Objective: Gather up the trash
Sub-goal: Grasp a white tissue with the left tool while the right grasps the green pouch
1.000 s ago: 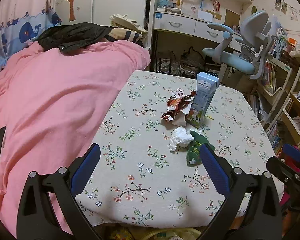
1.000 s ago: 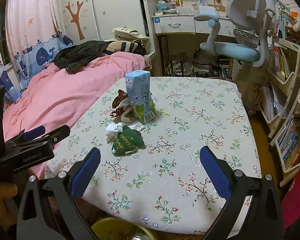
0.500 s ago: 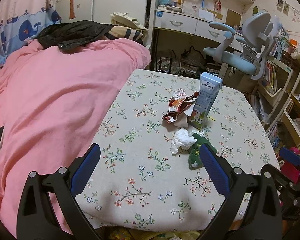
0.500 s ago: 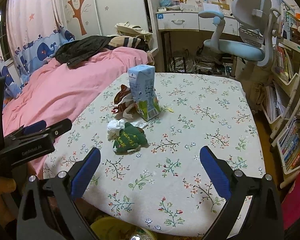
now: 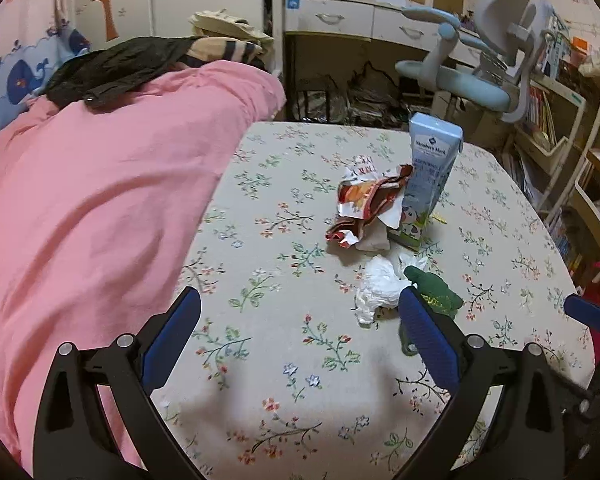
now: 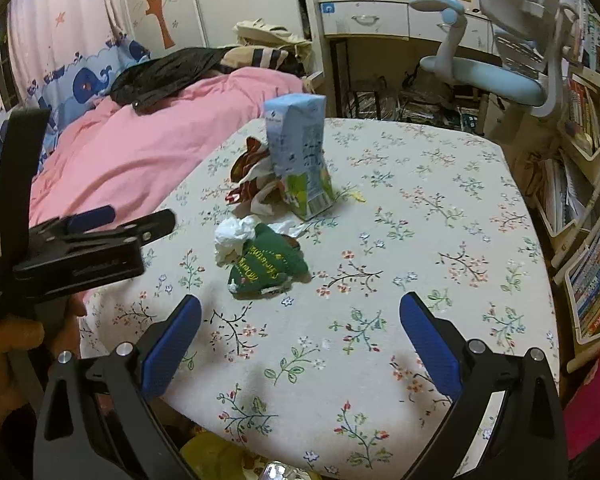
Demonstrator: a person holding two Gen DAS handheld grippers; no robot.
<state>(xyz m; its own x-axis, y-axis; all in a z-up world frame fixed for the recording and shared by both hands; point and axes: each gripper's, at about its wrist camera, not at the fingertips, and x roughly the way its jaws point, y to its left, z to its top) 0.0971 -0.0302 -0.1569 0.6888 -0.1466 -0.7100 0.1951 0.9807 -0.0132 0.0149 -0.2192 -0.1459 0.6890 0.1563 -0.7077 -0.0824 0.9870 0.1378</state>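
Left gripper [image 5: 300, 330] & right gripper [image 6: 300, 328] – both spread wide, holding nothing – hover at frame bottom; milk carton [image 5: 428, 178], wrapper [image 5: 364, 210], tissue [image 5: 376, 288] sit center.

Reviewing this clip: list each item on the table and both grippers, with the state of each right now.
left gripper: open, empty, above the table
right gripper: open, empty, above the table
milk carton: upright on the table
red wrapper: torn and crumpled, against the carton
white tissue: crumpled, lying beside the green pouch
green pouch: lying flat, touching the tissue
floral tablecloth: spread over the table
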